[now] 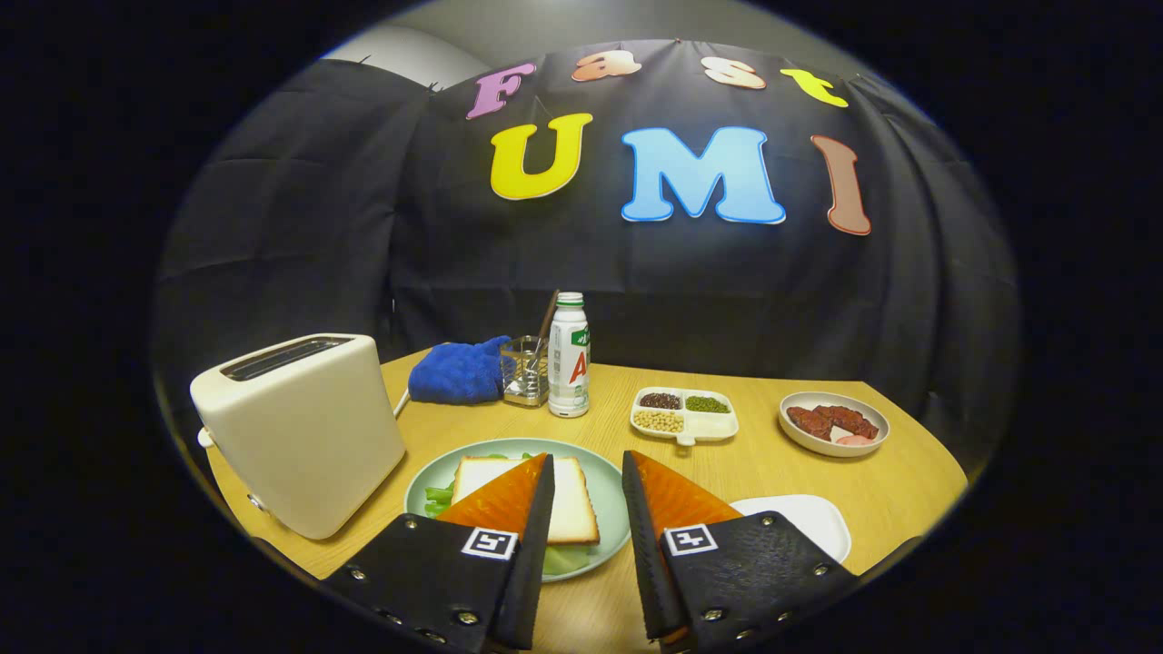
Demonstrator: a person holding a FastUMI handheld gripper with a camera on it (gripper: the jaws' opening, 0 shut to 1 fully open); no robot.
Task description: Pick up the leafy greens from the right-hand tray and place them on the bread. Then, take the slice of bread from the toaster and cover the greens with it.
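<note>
Flanking the plate — toaster at left, bottle and sectioned dish beyond. Gripper hovers over the bread slice atop greens, fingers apart — holding nothing.

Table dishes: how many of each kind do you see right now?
Round green plate with the sandwich: 1
Divided white tray of beans: 1
White bowl of red pieces: 1
White tray beside the right finger: 1
Total: 4
The hand-held gripper hangs open over the green plate.

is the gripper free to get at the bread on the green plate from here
Probably yes: the gripper is open and holds nothing, and the bread slice lies on the green plate just ahead of the fingers with nothing over it.
</note>
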